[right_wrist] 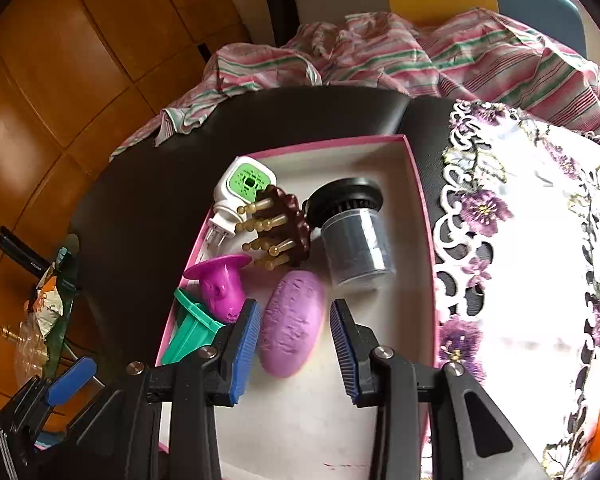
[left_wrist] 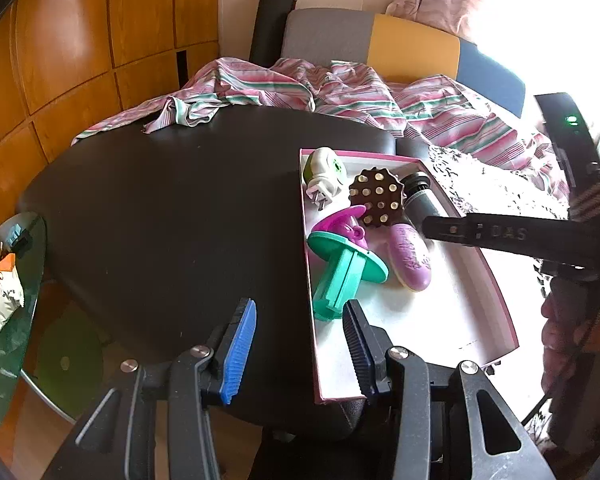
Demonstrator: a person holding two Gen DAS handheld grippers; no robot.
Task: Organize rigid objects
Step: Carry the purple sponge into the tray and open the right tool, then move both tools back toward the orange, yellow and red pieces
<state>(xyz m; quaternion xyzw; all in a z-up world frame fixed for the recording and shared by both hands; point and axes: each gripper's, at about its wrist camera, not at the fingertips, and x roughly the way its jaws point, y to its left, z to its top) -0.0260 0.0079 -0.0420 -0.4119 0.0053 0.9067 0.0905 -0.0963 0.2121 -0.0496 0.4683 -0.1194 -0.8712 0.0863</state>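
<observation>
Six rigid items lie inside the pink-edged box, which sits toward the right edge of the black tabletop. Nearest, the right gripper hangs over the box with its jaws wide and empty, straddling the near end of the purple oval piece; neither pad appears to touch it. The left gripper is likewise wide and empty, straddling the box's near left wall. Just left of the oval, the teal stand and the magenta funnel-shaped toy lean against the left wall, touching each other. Beyond them lie the brown pegged massager, the dark cylindrical container with a black lid on its side, and, in the far left corner, the white and green plug-in device.

Judgement: the step in hand appears to be seating or releasing the oval piece. To do it well, keep the jaws clear of the teal stand beside the left pad, and move straight up to avoid dragging neighbours. The floral cloth lies off the box's right wall.
</observation>
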